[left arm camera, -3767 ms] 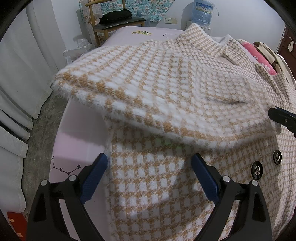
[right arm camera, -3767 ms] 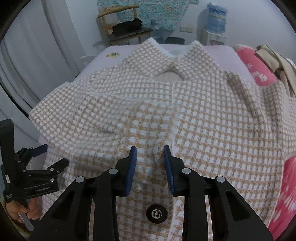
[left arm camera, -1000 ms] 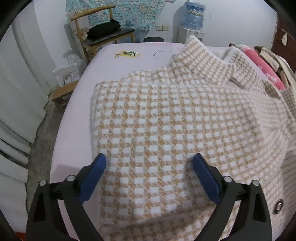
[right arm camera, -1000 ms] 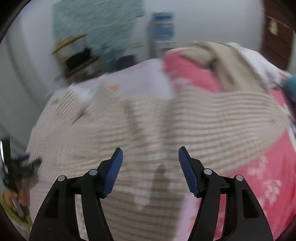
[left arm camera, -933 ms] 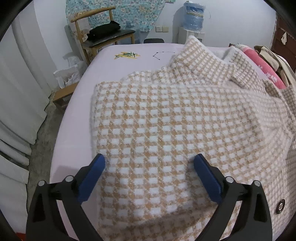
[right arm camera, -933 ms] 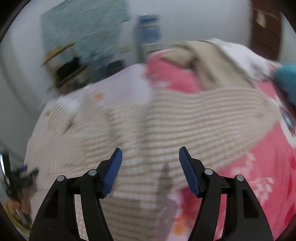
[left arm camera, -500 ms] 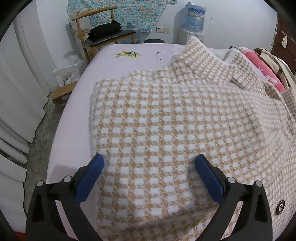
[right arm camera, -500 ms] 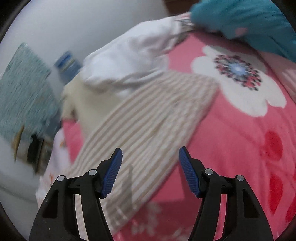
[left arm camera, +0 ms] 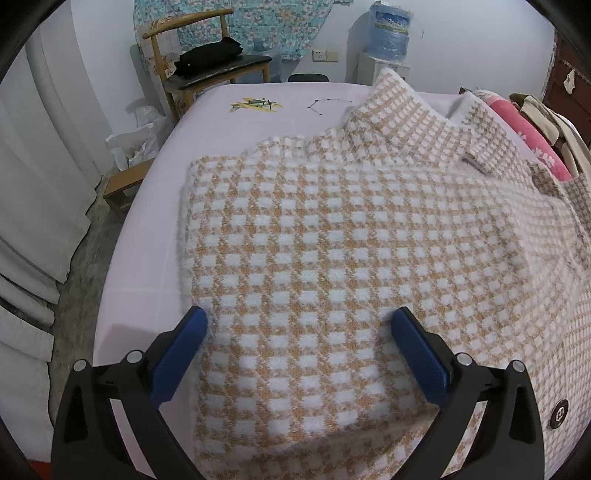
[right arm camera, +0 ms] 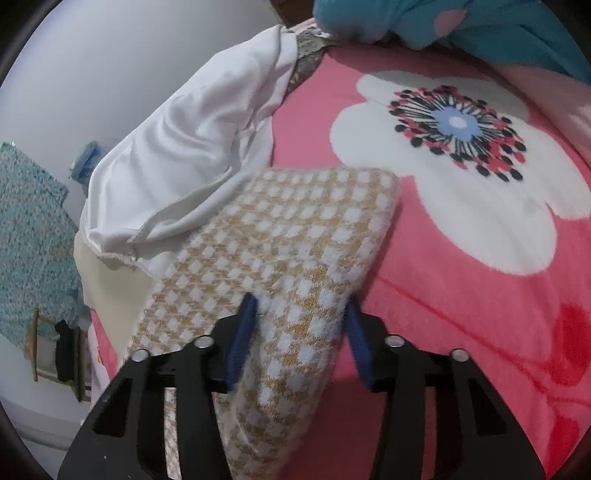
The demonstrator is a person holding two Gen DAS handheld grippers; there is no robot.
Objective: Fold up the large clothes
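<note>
A large tan-and-white checked knit coat lies on the pale pink bed, one sleeve folded across its front. My left gripper is open and empty, its blue pads just above the folded sleeve. In the right wrist view the coat's other sleeve lies stretched out over a pink flowered blanket. My right gripper is open with its blue pads on either side of the sleeve, near its cuff end, not closed on it.
A white garment and a teal one lie beyond the sleeve. A wooden chair and a water bottle stand behind the bed. White curtains hang at left. Coat buttons show lower right.
My right gripper has swung right, away from the coat's front, and come down around the far sleeve on the pink blanket. My left gripper has stayed almost still, open.
</note>
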